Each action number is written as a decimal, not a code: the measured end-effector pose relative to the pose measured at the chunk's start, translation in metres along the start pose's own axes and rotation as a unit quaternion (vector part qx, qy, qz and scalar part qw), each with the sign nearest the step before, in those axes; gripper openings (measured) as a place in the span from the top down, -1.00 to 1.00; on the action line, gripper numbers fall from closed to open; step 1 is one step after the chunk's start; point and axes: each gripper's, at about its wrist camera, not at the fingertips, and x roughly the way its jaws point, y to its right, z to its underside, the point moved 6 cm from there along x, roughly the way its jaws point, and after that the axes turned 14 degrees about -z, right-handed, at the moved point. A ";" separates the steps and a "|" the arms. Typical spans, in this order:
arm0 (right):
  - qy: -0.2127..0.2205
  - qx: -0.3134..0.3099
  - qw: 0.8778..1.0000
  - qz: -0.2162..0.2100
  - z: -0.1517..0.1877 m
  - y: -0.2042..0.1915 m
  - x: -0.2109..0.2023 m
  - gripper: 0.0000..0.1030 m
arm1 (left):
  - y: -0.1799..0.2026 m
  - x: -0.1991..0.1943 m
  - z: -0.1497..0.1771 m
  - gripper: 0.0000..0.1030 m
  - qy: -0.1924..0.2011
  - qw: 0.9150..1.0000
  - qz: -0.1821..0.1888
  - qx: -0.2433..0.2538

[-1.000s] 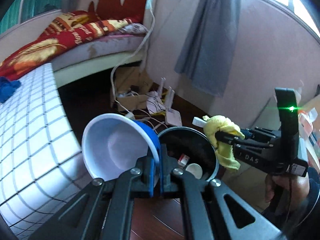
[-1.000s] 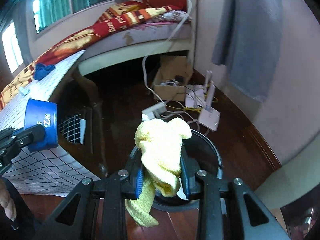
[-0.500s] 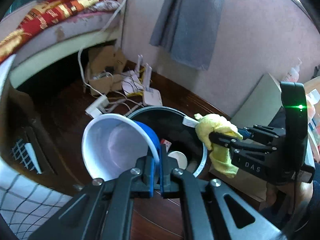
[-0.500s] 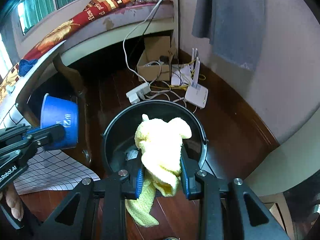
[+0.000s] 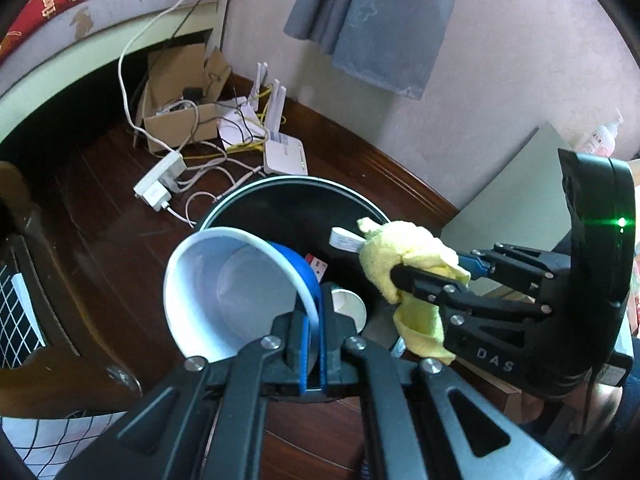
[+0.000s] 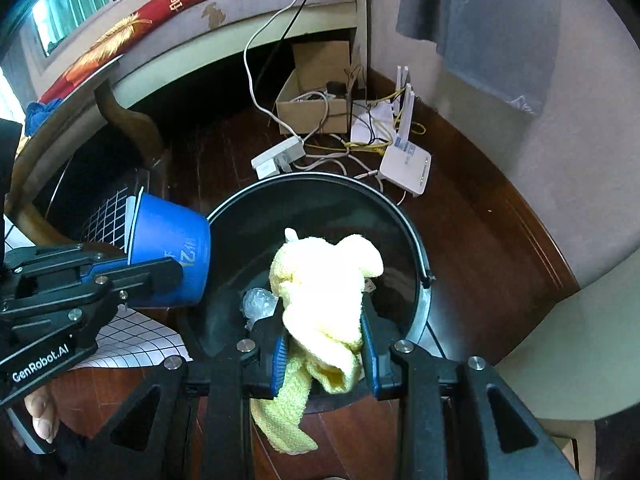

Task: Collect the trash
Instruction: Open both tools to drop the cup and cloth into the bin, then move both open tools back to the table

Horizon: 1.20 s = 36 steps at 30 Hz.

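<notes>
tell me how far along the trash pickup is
Done: a paper cup and wrappers already lie in the black bin. In hand: the left gripper pinches the blue cup, and the right gripper clamps the yellow cloth, both over the bin. Left: releasing both.

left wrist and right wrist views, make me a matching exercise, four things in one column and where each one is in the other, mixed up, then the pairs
Things:
1. blue cup
2. yellow cloth
3. white router
4. cardboard box

Places:
A. on the floor beyond the black bin
B. pinched by the left gripper
C. by the bed, wires inside
D. clamped in the right gripper, over the bin

Pairs: 1-B, 2-D, 3-A, 4-C
</notes>
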 end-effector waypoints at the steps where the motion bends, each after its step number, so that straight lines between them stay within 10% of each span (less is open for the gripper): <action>1: -0.004 0.000 1.000 -0.003 0.000 0.001 0.004 0.36 | 0.001 0.004 0.001 0.91 -0.007 1.000 0.004 -0.001; 4: -0.030 -0.013 0.999 0.006 0.003 0.004 0.018 -0.06 | -0.002 0.024 0.005 0.54 -0.035 0.999 -0.002 -0.009; 5: -0.044 -0.018 0.998 0.037 0.007 0.011 0.024 -0.68 | -0.008 0.028 0.008 -0.16 -0.043 0.999 -0.023 -0.017; 6: -0.049 -0.022 0.997 0.060 0.012 0.017 0.026 -0.81 | -0.012 0.029 0.010 -0.71 -0.042 0.998 -0.028 -0.027; 8: -0.052 -0.017 0.996 0.070 0.016 0.025 0.026 -0.81 | -0.023 0.026 0.013 -0.98 -0.037 0.997 -0.042 -0.052; 36: 0.014 -0.047 0.994 0.096 0.000 -0.011 -0.045 -1.00 | -0.052 -0.066 0.013 -0.99 0.059 0.987 -0.141 -0.057</action>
